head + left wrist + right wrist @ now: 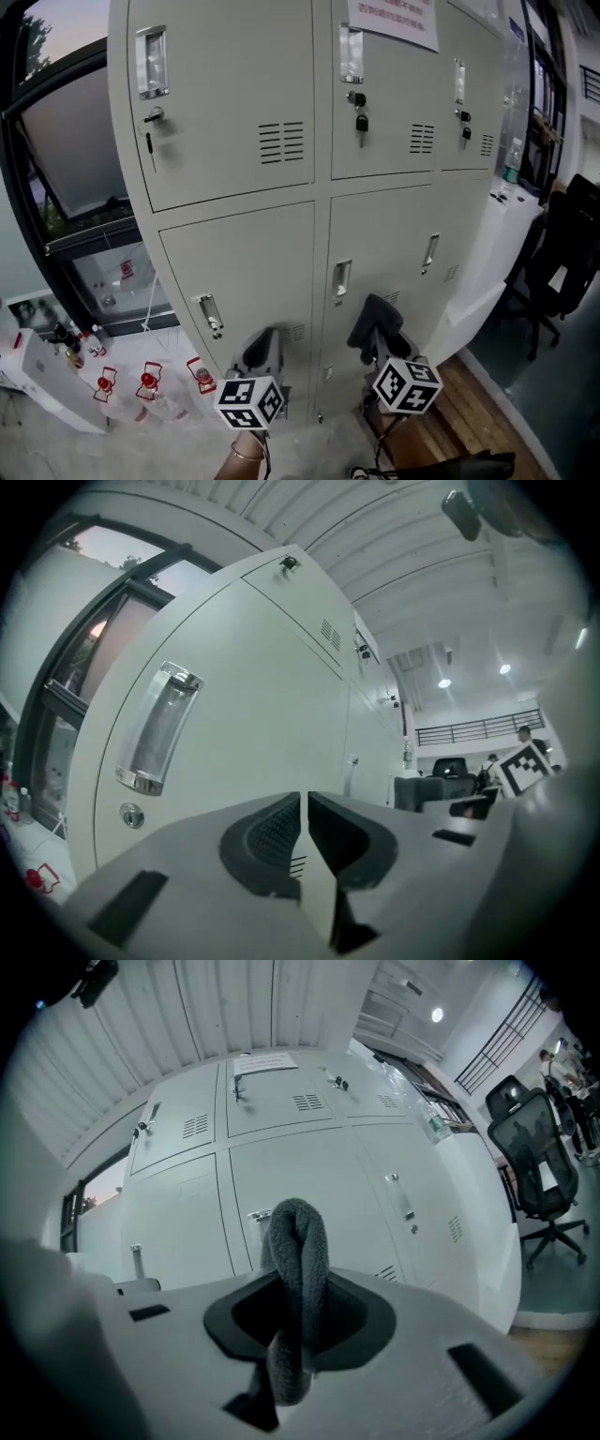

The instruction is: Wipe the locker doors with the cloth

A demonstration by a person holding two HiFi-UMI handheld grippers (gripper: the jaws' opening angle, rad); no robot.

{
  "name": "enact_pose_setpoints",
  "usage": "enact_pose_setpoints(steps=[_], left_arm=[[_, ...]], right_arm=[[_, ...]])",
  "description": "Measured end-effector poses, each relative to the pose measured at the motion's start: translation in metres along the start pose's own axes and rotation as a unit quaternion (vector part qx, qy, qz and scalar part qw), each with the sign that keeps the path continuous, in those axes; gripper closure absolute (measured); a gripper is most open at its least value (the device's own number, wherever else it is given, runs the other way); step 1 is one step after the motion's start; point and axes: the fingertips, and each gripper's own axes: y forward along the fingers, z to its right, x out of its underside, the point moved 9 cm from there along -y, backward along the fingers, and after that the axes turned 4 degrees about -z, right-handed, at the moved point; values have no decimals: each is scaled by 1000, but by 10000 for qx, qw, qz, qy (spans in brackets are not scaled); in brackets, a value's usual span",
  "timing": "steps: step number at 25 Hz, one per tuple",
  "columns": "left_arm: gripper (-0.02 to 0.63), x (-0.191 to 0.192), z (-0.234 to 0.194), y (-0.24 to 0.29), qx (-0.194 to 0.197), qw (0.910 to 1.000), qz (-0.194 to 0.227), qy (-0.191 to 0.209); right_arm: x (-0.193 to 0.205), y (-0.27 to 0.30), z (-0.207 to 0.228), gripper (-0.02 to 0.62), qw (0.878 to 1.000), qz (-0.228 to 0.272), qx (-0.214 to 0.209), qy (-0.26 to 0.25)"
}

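The grey lockers [281, 187] stand in front of me, two rows of doors with chrome handles and keys. My right gripper [379, 330] is shut on a folded dark grey cloth [373, 316] and is held low, close before the lower middle door [394, 253]. In the right gripper view the cloth [298, 1279] loops up between the jaws. My left gripper [262, 347] is low before the lower left door [253, 272]. In the left gripper view its jaws [305, 829] are shut with nothing between them, beside a door handle [155, 728] and keyhole [131, 815].
Bottles with red caps [148, 382] and a white box [37, 375] stand on the floor at lower left, by a large window [66, 141]. A white counter [511, 211] and a black office chair [567, 258] are at right. A paper notice [394, 19] hangs on an upper door.
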Motion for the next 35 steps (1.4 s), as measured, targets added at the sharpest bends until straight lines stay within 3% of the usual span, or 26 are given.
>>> enact_pose_setpoints(steps=[9,14,20,27,35], left_arm=[[580,-2,38,15,-1260,9911,422,-73],[580,-1,50,7,-1731,9842,353,93],[580,-6,42,-9,-2043,9783,242,248],[580,-49,29,-19,-2131,9747,372,554],[580,-112,19,-39,-2278,9658,605,1080]], right_arm=[[-46,44,38,529,9905,-163,-1298,-429],[-53,54,38,529,9824,-119,-1802,-481],[-53,60,20,529,9732,-121,-2244,-488],[-85,59,-9,529,9574,23,-2888,42],[-148,47,-74,529,9340,586,-3499,-424]])
